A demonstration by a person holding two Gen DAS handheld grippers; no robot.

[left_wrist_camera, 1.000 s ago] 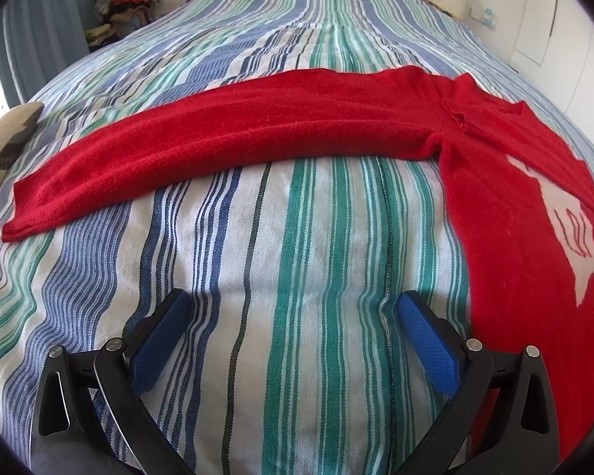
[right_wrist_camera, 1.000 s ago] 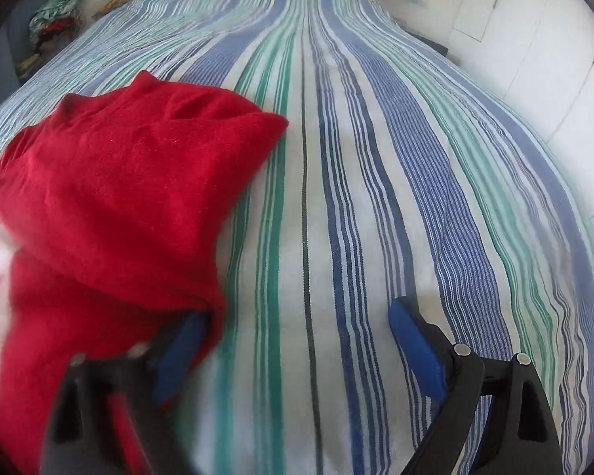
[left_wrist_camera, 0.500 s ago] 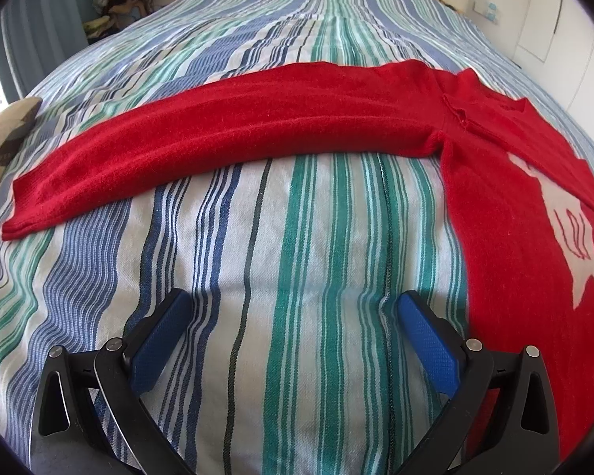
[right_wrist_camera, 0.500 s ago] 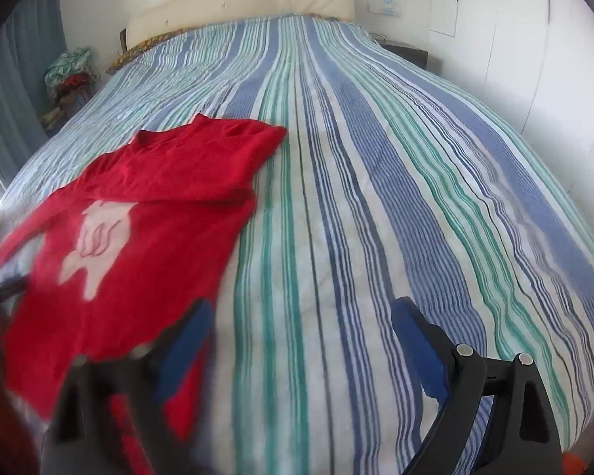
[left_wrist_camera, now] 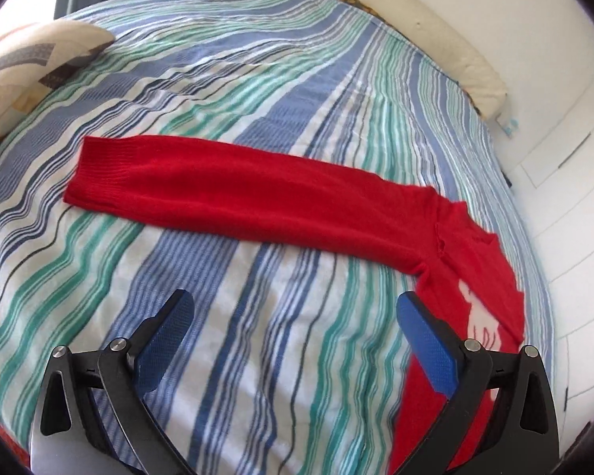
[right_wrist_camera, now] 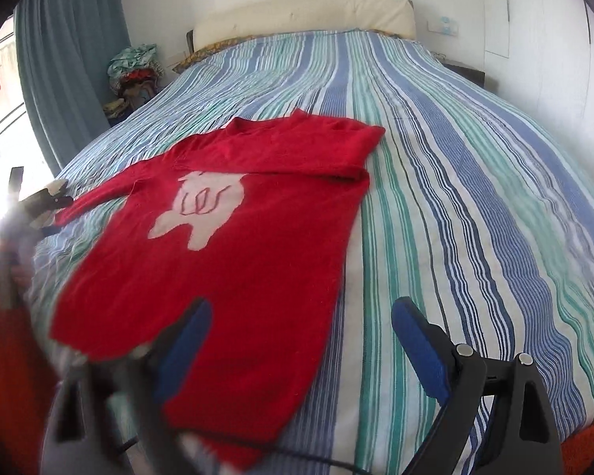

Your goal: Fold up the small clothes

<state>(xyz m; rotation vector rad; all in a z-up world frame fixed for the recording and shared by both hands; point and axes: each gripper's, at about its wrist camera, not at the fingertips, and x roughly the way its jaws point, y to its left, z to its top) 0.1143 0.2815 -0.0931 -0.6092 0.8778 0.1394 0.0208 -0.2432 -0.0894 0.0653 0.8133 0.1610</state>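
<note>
A red knit sweater [right_wrist_camera: 233, 253] with a pale figure on its front lies flat on the striped bedspread [right_wrist_camera: 475, 198]. Its right sleeve is folded across the chest. Its left sleeve [left_wrist_camera: 237, 194] stretches out straight to the side, cuff at the far left in the left wrist view. My left gripper [left_wrist_camera: 295, 312] is open and empty, above the bedspread just short of that sleeve. My right gripper [right_wrist_camera: 301, 324] is open and empty, raised above the sweater's lower hem. The left gripper also shows at the left edge of the right wrist view [right_wrist_camera: 47, 202].
A patterned cushion [left_wrist_camera: 31, 67] lies at the bed's left edge. A cream headboard pillow [right_wrist_camera: 305, 16] runs along the far end. A pile of clothes [right_wrist_camera: 134, 75] and a blue curtain [right_wrist_camera: 67, 79] stand beyond the bed's far left. White wall panels [right_wrist_camera: 554, 59] are on the right.
My right gripper has pulled back and up from the sweater's folded side, so the whole sweater now shows. My left gripper has swung left and risen, bringing the sleeve's cuff into view.
</note>
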